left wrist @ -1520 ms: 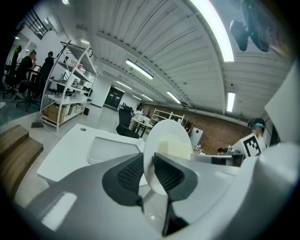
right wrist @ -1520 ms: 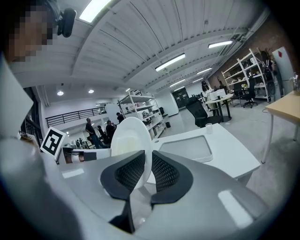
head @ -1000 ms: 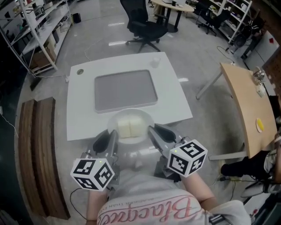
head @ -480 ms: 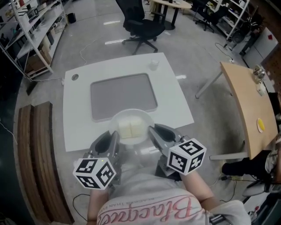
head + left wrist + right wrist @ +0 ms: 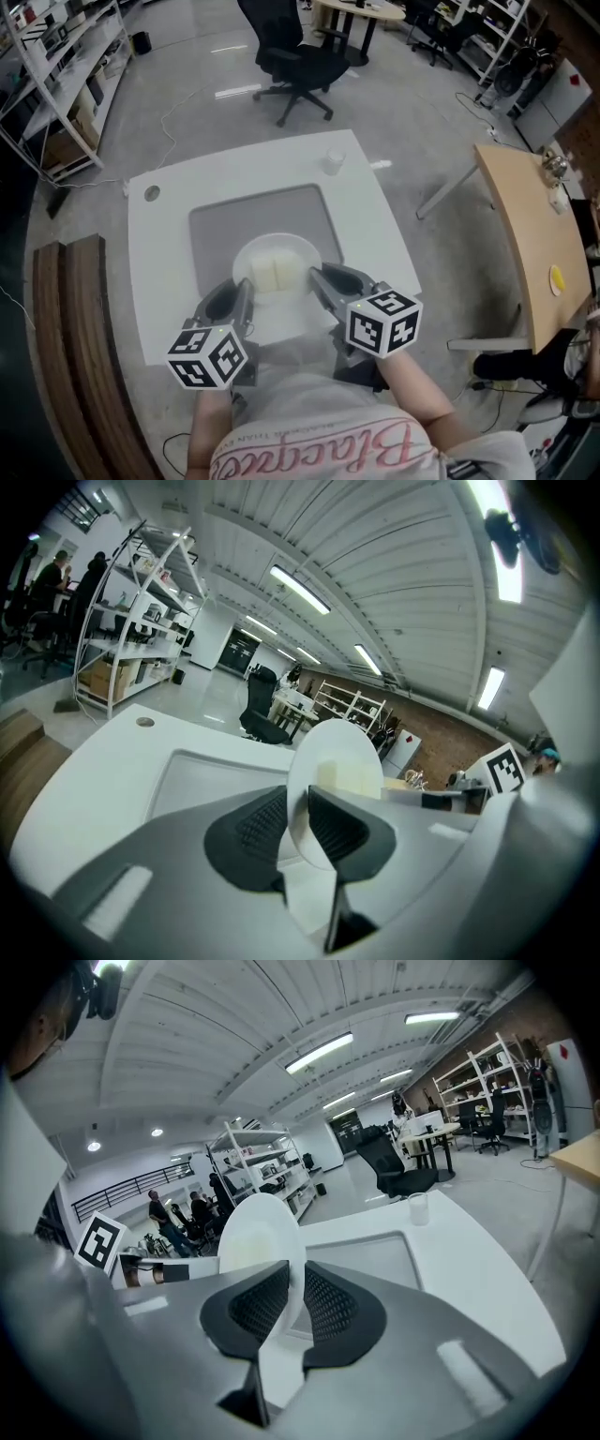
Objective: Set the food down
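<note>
Plate (image 5: 255, 255) with pale food blocks (image 5: 273, 274) is held over grey mat (image 5: 214, 228), desk (image 5: 164, 272) near side. Left rim is clamped in left gripper (image 5: 240, 296) jaws; right gripper (image 5: 326, 283) jaws are opening, right rim between them.

The white round plate (image 5: 246, 265) bearing pale food blocks (image 5: 274, 273) is over the 6 o'clock edge of the grey rectangular mat (image 5: 225, 220), which lies mid-bench on the white square bench (image 5: 155, 262). A clear plastic cup (image 5: 333, 162) stands at the bench's 1 o'clock, and a black office chair (image 5: 295, 58) stands beyond at 12 o'clock.
</note>
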The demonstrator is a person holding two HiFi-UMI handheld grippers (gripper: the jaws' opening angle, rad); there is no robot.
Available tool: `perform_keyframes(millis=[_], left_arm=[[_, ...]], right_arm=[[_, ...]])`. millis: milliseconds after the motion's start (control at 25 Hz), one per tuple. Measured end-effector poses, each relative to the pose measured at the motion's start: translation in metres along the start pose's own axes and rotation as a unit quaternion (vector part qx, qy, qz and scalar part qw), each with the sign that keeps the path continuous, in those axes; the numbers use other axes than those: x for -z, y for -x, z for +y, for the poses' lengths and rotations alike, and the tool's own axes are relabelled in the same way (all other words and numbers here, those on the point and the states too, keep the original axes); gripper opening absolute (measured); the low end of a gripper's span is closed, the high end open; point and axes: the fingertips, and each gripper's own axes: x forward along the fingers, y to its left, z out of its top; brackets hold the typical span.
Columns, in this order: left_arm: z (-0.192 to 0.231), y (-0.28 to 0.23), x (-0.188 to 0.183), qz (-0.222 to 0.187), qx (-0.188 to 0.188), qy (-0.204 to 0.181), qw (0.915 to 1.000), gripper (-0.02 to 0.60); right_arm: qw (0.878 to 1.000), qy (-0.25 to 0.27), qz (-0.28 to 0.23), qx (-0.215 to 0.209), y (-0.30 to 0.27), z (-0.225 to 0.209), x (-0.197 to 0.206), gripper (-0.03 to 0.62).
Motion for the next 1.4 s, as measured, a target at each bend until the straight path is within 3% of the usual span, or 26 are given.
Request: perform_keyframes(millis=[160,400,880,1400], left_arm=[[0.026,-0.028,0.002,0.025,-0.005,0.017,0.9995,0.072],[0.051,-0.065,0.014,0.056,-0.040,-0.012,0.9976,0.084],[0.095,-0.109,0.053,0.141,-0.062,0.046,0.9869,0.084],[0.114,-0.119,0.076,0.189,-0.068,0.100,0.9744,0.078]], right_arm=[[0.999,0.000,0.026,0.023,-0.032,-0.014,0.000,0.057],[0.996,-0.001,0.068,0.054,-0.067,-0.039,0.016,0.060],[0.983,-0.043,0.155,0.088,-0.118,-0.076,0.054,0.064],[0.972,-0.072,0.200,0.096,-0.136,-0.087,0.071,0.071]])
